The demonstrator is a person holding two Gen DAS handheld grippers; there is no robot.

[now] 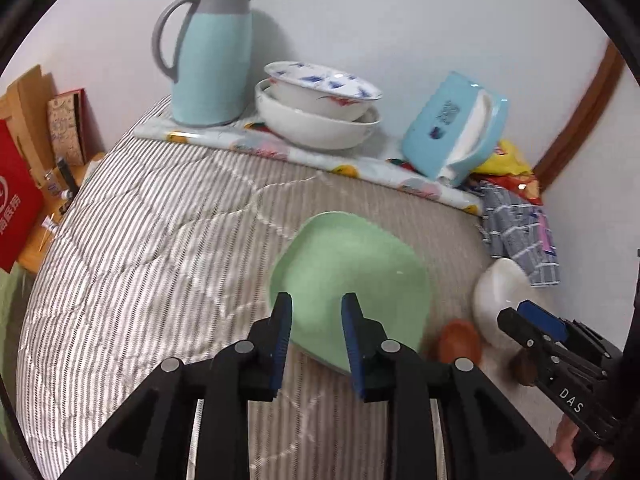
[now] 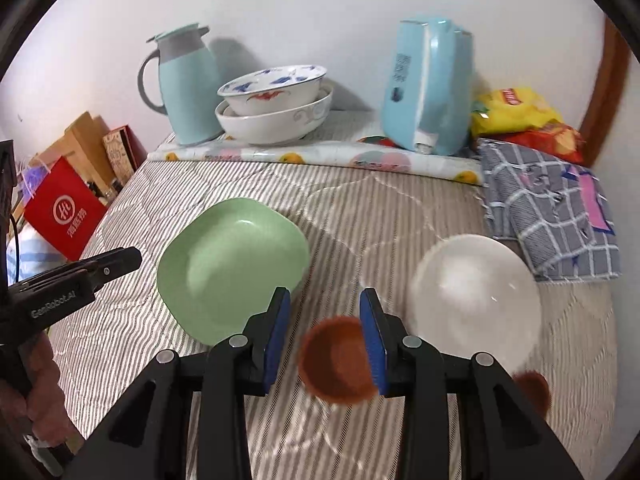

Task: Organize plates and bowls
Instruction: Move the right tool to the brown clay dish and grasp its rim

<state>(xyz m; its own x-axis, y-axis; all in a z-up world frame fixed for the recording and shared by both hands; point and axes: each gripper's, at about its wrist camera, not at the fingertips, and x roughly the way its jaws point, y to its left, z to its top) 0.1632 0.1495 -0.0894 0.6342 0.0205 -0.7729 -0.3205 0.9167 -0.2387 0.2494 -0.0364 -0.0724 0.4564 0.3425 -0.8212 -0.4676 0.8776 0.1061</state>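
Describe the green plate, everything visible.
The green plate is pale mint, squarish with rounded corners and a shallow raised rim, glossy like glazed ceramic or melamine. It looks empty and lies flat, right way up, on the striped quilt. It sits apart from the small brown bowl and the white bowl. The left gripper hovers over its near edge, pads not pressing on it.

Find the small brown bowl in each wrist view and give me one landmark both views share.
Left wrist view: the small brown bowl is low on the right, between the green plate and the white bowl.
Right wrist view: the brown bowl is low in the centre, seen between the right gripper fingers.
Shared landmark: the light blue jug at the back wall.
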